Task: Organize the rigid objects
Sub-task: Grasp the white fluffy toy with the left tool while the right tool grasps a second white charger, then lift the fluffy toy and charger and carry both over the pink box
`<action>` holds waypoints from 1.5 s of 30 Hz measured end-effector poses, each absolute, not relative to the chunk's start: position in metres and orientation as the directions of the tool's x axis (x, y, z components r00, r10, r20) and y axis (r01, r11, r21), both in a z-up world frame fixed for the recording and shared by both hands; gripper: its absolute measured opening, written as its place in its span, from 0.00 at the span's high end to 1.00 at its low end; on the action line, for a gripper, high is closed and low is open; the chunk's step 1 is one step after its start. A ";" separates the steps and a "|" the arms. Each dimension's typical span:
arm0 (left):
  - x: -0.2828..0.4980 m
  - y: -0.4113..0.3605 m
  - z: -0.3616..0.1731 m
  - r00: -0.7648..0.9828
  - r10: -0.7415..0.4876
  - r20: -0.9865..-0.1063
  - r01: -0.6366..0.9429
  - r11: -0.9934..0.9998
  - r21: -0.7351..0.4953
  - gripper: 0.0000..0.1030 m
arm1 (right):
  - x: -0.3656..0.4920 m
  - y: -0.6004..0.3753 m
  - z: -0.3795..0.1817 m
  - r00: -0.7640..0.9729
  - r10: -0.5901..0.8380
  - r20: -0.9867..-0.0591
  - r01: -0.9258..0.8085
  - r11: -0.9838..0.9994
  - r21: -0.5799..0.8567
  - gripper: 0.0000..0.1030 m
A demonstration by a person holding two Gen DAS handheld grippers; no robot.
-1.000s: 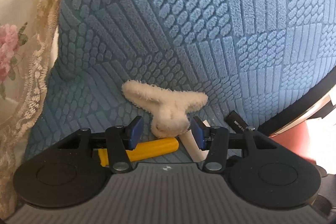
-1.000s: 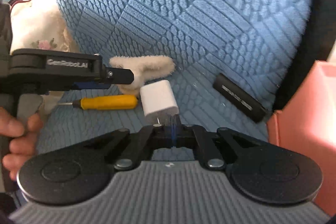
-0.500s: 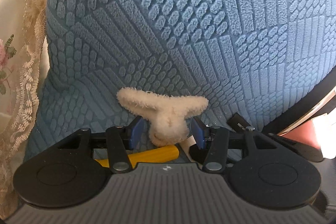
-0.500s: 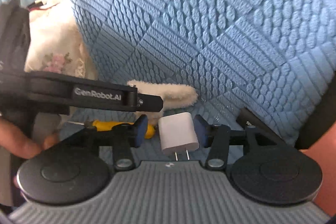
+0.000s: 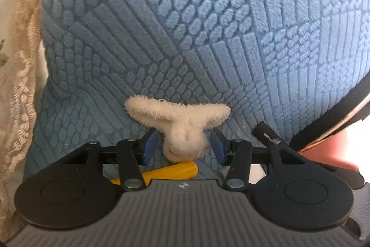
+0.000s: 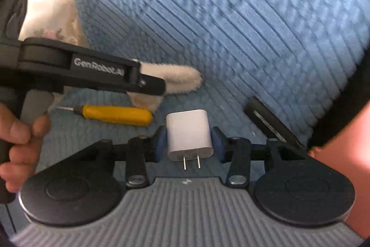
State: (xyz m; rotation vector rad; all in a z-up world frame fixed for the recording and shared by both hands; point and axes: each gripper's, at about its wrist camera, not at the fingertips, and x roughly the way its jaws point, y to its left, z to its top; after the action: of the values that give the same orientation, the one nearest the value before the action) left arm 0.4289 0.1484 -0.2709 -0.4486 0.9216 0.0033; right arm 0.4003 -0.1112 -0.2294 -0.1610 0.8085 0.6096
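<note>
Charger (image 6: pixel 188 134), white, lies on the blue cushion (image 6: pixel 231 27) near its front edge, prongs toward us. Our right gripper (image 6: pixel 188 142), jaws just closing, brackets it. Our left gripper (image 5: pixel 183 146) stands spread around the fluffy clip (image 5: pixel 178 122). Smooth sides could slip.

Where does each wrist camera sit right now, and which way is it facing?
Left wrist: on the left gripper, looking down its fingers at the fluffy hair clip between the pads, blue cushion behind.
Right wrist: on the right gripper, aimed at the white charger the pads squeeze; left gripper and hand show.
Shared: clip, yellow screwdriver, black stick, cushion.
</note>
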 end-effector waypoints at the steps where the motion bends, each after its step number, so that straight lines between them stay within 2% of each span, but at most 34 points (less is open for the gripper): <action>1: 0.430 0.146 -0.272 0.610 -0.185 -0.770 -0.187 0.911 -0.367 0.45 | 0.400 -0.116 -0.229 0.523 0.436 -0.733 -0.544 0.832 0.107 0.56; 3: 0.431 0.144 -0.273 0.612 -0.187 -0.769 -0.178 0.914 -0.364 0.45 | 0.397 -0.126 -0.229 0.504 0.437 -0.745 -0.510 0.847 0.152 0.56; 5: 0.432 0.141 -0.273 0.618 -0.180 -0.766 -0.174 0.918 -0.356 0.50 | 0.395 -0.134 -0.226 0.502 0.427 -0.752 -0.496 0.854 0.153 0.56; 12: 0.440 0.132 -0.278 0.602 -0.151 -0.784 -0.131 0.950 -0.283 0.56 | 0.393 -0.154 -0.224 0.463 0.454 -0.761 -0.521 0.834 0.181 0.56; 27: 0.447 0.121 -0.285 0.622 -0.072 -0.779 -0.131 0.972 -0.194 0.57 | 0.398 -0.116 -0.243 0.473 0.449 -0.758 -0.532 0.831 0.160 0.55; 34: 0.445 0.087 -0.288 0.628 -0.002 -0.778 -0.164 0.977 -0.135 0.64 | 0.397 -0.115 -0.242 0.502 0.439 -0.746 -0.510 0.846 0.154 0.56; 45: 0.407 0.070 -0.256 0.682 -0.040 -0.730 -0.177 0.960 -0.218 0.65 | 0.388 -0.138 -0.219 0.569 0.443 -0.692 -0.473 0.865 0.165 0.56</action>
State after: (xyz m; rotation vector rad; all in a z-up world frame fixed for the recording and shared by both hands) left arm 0.4074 0.0703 -0.2558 -0.2826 0.8189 0.0781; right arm 0.3882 -0.1375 -0.2187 -0.0407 0.8013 0.5381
